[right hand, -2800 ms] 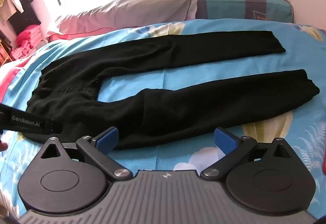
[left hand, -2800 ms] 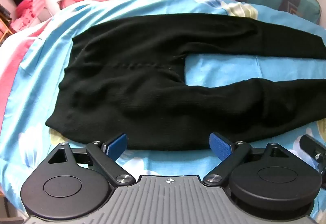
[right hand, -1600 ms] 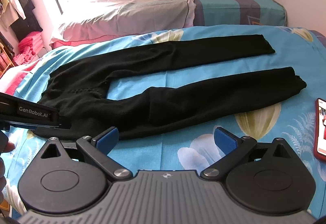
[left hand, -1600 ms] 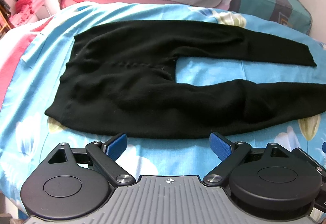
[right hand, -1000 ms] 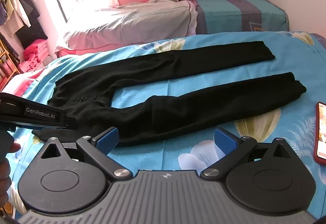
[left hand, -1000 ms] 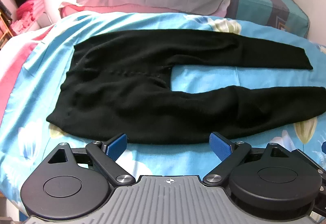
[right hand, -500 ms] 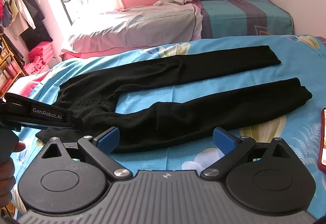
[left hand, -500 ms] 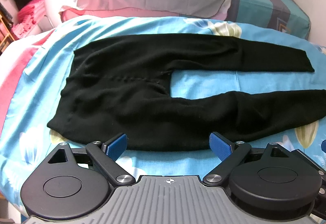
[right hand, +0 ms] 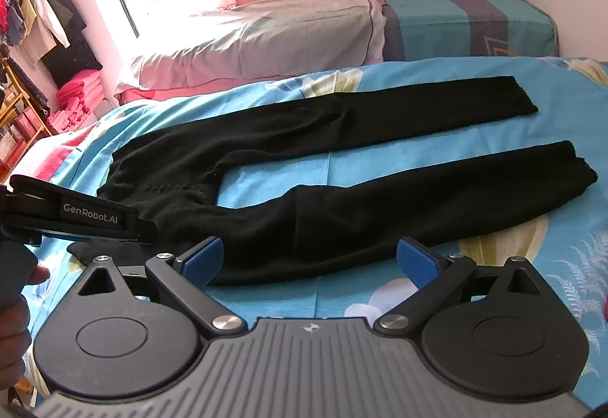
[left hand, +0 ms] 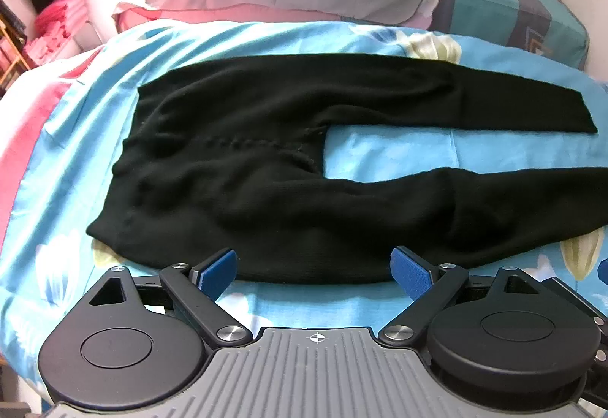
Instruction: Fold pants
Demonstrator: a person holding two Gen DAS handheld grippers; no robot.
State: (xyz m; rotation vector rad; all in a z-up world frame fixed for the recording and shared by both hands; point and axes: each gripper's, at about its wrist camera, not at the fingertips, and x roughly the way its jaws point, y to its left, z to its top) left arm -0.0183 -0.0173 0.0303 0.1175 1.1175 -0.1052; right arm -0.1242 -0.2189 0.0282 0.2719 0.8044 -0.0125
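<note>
Black pants (left hand: 266, 182) are laid flat on a bed (left hand: 399, 148) covered in a blue flowered sheet, with the legs spread apart and a strip of sheet seen between them. In the left wrist view, the left gripper (left hand: 313, 264) is held with its jaws wide open and nothing between them; the near edge of the pants, at the hip and upper thigh, is seen just ahead of the blue pads (left hand: 218, 266), and whether it is touched cannot be told. The waistband is found ahead and to the left of these jaws, and the legs run off to the right. In the right wrist view, the right gripper (right hand: 309, 260) is likewise held with jaws wide open and empty, and the near leg is seen just ahead of them, its cuff lying further ahead and to the right. The left gripper's body, marked GenRobot.AI, is seen to the left of the right jaws, with part of a hand (right hand: 15, 319) at the frame's edge. Beyond the pants, a second bed (right hand: 456, 26) with folded bedding is seen.
</note>
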